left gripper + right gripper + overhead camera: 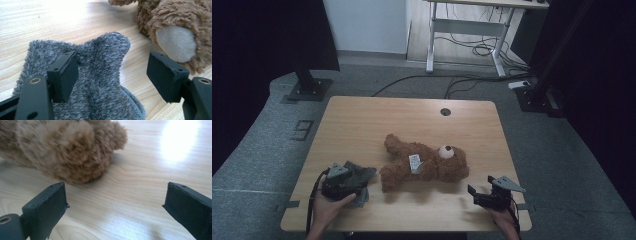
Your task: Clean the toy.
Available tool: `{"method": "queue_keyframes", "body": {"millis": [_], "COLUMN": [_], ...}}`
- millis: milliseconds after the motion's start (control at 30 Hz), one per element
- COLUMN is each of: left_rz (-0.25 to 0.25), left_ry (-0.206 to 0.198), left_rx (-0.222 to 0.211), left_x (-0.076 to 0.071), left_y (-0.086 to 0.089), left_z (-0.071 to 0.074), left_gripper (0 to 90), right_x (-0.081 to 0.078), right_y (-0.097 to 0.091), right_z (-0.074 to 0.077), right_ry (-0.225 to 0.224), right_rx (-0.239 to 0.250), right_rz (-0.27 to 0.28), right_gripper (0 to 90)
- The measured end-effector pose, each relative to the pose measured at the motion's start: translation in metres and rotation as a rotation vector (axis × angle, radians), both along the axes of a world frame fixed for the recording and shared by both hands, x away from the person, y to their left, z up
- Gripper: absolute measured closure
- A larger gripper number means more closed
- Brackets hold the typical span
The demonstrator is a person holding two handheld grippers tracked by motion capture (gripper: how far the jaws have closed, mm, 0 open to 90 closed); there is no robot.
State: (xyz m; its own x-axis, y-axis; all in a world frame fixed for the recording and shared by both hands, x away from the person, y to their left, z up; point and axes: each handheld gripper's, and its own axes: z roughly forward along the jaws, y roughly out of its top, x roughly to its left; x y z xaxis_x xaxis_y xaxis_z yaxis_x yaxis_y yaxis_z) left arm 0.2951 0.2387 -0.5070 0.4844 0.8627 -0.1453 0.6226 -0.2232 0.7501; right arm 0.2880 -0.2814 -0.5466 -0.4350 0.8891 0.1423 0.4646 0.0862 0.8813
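High view: a fuzzy brown teddy bear lies in the middle of the wooden table.
Left gripper is wide open over a fluffy grey cloth; right gripper is open too, near the bear's head.

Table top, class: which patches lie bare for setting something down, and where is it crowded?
Bare: the table strip behind the teddy bear, around the grommet hole, and the near edge between left gripper and right gripper. Crowded: grey fleece cloth beside the bear's foot.

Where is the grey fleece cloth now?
In the high view, the grey fleece cloth lies near the table's front left, under the left hand-held gripper, beside the teddy bear's foot.
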Motion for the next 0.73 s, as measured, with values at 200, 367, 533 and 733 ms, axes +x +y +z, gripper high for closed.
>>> {"method": "queue_keyframes", "body": {"millis": [200, 367, 533, 733], "left_rz": [0.004, 0.002, 0.009, 0.011], "left_ry": [-0.002, 0.004, 0.001, 0.002], "left_rx": [-0.013, -0.007, -0.011, -0.016], "left_x": [-0.004, -0.005, -0.006, -0.007], "left_y": [0.003, 0.005, 0.007, 0.007], "left_z": [-0.004, -0.005, -0.005, -0.005], "left_gripper": [25.9, 26.2, 26.5, 26.6], "right_x": [-0.002, -0.002, -0.002, -0.002], "right_y": [-0.009, -0.012, -0.012, -0.012], "right_z": [-0.003, -0.004, -0.004, -0.004], "right_ry": [0.023, 0.034, 0.035, 0.034], "right_rx": [-0.023, -0.024, -0.024, -0.023], "right_rz": [-0.029, -0.039, -0.037, -0.038], "right_gripper": [4.6, 5.0, 5.1, 5.1]}}
